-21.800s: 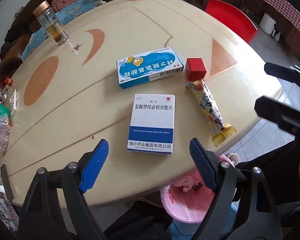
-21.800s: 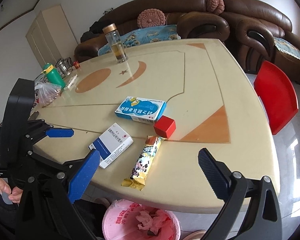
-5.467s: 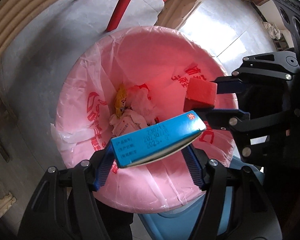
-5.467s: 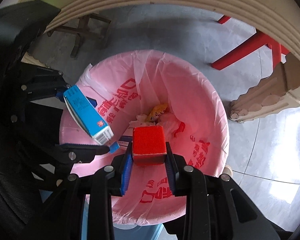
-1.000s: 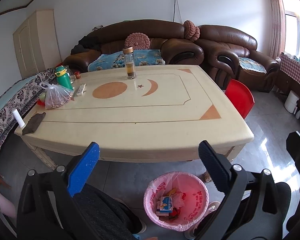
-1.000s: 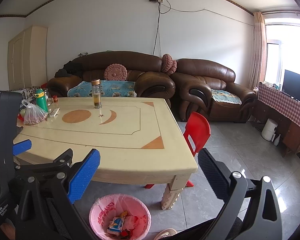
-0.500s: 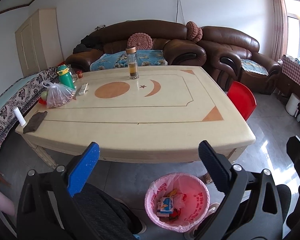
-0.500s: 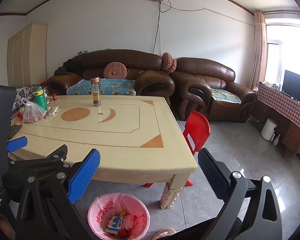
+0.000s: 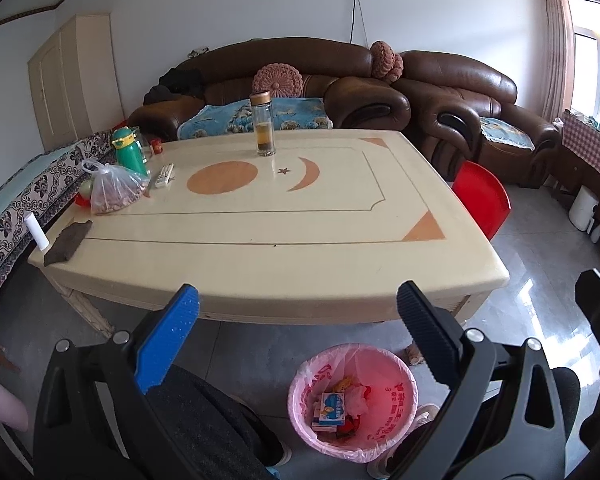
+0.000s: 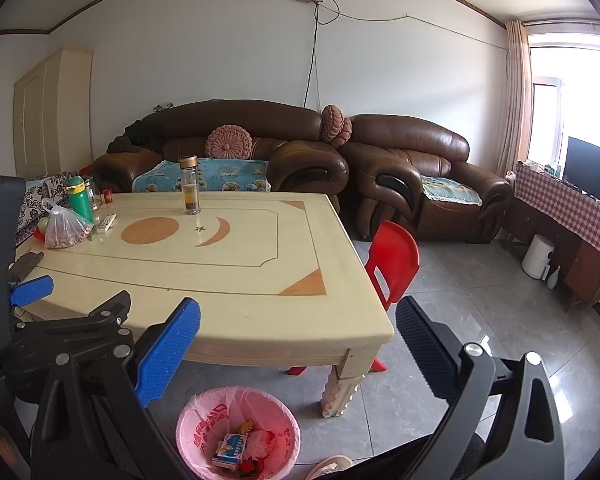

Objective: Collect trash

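A bin with a pink bag liner (image 9: 400, 384) stands on the floor in front of the cream table (image 9: 340, 248); it also shows in the right wrist view (image 10: 204, 408). Inside lie a blue medicine box (image 9: 332, 408), crumpled paper and a red block (image 10: 247, 467). My left gripper (image 9: 296, 320) is open and empty, held high above the bin. My right gripper (image 10: 296, 332) is open and empty too. The left gripper's body shows at the left edge of the right wrist view.
On the table stand a glass bottle (image 9: 263, 124), a green flask (image 9: 129, 151), a plastic bag of food (image 9: 114, 192), a remote (image 9: 164, 175) and a dark cloth (image 9: 68, 236). A red chair (image 9: 484, 200) and brown sofas (image 9: 300, 76) surround it.
Both grippers stay open and empty. The views have shifted only slightly over the last second; the bin sits a touch lower in frame.
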### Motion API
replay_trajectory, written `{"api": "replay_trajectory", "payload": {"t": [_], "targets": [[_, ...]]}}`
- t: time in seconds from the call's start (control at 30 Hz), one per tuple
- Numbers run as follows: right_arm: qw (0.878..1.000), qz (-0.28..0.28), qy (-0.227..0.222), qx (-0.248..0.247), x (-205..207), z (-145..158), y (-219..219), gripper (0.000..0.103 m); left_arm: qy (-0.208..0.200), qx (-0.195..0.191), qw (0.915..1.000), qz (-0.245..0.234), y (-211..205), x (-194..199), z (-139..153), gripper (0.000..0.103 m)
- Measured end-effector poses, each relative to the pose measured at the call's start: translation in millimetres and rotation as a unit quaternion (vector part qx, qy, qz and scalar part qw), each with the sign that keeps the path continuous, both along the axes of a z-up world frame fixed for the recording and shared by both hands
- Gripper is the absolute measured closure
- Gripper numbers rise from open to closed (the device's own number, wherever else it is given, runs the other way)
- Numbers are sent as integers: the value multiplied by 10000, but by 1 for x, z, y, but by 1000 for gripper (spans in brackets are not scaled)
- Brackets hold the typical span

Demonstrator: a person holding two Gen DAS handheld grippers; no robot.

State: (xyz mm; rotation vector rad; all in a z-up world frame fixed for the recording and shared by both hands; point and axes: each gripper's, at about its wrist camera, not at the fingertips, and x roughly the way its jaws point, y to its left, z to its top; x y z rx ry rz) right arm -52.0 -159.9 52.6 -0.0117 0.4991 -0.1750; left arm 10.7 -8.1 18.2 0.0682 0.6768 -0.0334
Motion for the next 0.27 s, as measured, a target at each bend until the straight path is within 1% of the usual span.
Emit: {"api": "replay_trajectory", "payload": {"t": [0.27], "targets": [[10000, 6, 4, -4, 0, 1, 0, 7, -80, 55, 9999, 68, 1, -3, 1, 6]]}}
